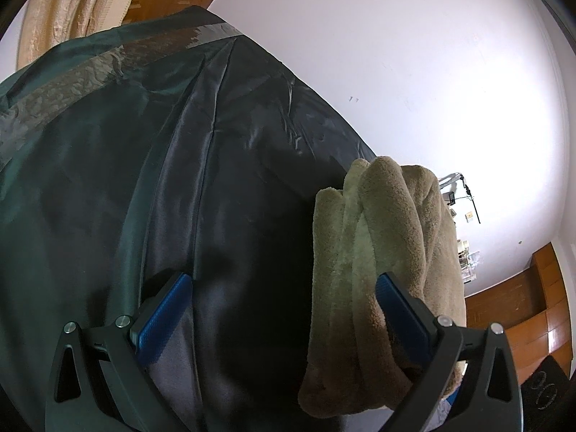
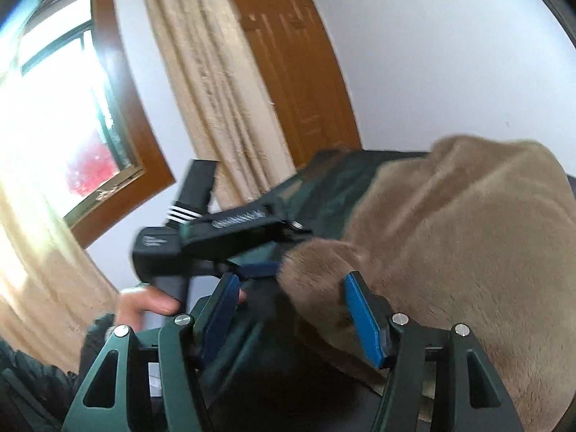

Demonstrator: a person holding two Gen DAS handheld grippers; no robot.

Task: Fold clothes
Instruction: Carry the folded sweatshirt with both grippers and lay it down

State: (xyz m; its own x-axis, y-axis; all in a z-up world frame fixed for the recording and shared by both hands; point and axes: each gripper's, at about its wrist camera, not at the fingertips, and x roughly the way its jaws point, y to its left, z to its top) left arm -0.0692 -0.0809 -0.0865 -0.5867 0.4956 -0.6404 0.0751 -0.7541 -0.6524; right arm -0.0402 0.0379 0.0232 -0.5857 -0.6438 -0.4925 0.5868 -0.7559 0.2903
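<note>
A tan fleece garment [image 1: 381, 252] lies bunched in thick folds on a dark green shiny cloth [image 1: 144, 180]. In the left wrist view my left gripper [image 1: 283, 277] is open wide, and the fleece bundle rests against its right finger's blue pad [image 1: 403, 320]. In the right wrist view the same fleece [image 2: 468, 237] fills the right side. My right gripper [image 2: 293, 276] is open, with a rounded fold of fleece reaching in between its fingertips. The left gripper's black frame [image 2: 230, 232] shows just beyond, held by a hand [image 2: 144, 302].
A grey tape strip [image 1: 90, 75] runs across the dark cloth. Cream curtains [image 2: 216, 82], a wooden door [image 2: 298, 72] and a bright window [image 2: 54, 108] stand behind. White wall fills the upper right, and wooden floor [image 1: 522, 309] lies to the right.
</note>
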